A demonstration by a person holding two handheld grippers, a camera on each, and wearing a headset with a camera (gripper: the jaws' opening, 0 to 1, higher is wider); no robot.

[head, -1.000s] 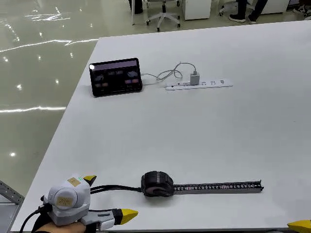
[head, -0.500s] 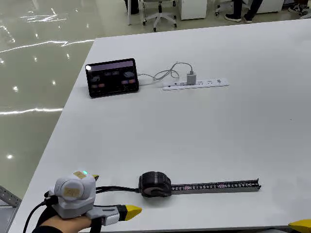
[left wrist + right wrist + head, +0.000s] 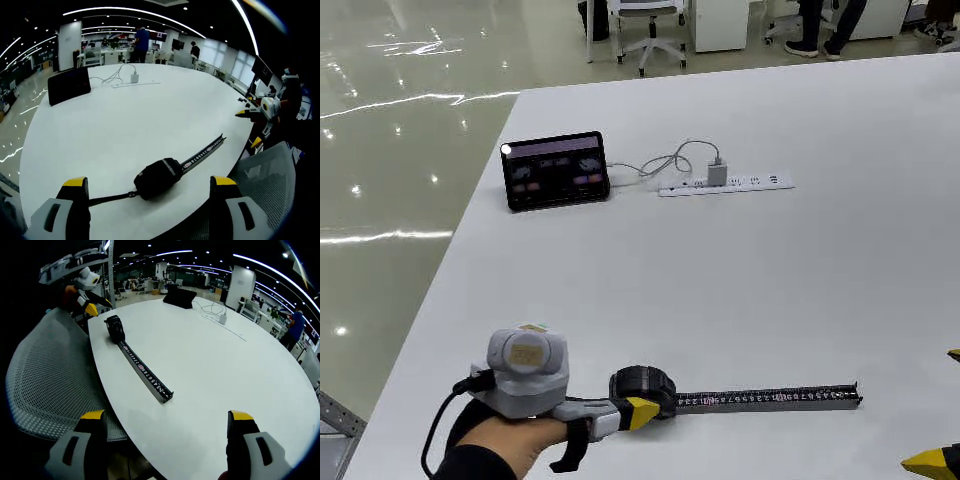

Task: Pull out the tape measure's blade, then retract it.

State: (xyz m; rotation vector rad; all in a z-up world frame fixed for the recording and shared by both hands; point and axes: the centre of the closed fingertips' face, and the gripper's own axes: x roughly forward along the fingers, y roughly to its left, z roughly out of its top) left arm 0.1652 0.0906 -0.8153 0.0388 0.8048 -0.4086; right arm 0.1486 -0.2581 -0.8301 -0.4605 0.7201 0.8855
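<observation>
Tape measure: I see the black case (image 3: 642, 388) close to the table's near edge, at 6 o'clock in my head view.
Blade: the blade (image 3: 770, 398) is out and lies flat on the table, running from the case toward 3 o'clock, its hook end free.
Strap: a black strap (image 3: 107, 199) trails from the case toward 8 o'clock in my left gripper view.
Left gripper: the left gripper (image 3: 148, 182) has its jaws spread wide, one on each side of the case, with a gap on both sides.
Right gripper: the right gripper (image 3: 166, 417) is spread, with nothing between its jaws. It sits past the blade's hook end, apart from it.
Table: white (image 3: 740, 280).
Tablet: the tablet (image 3: 556, 170) stands at 11 o'clock from the case, well apart, screen lit.
Power strip: the power strip (image 3: 750, 183) lies at 1 o'clock from the case. A white charger (image 3: 717, 173) is plugged into it, and its cable (image 3: 660, 160) leads to the tablet.
</observation>
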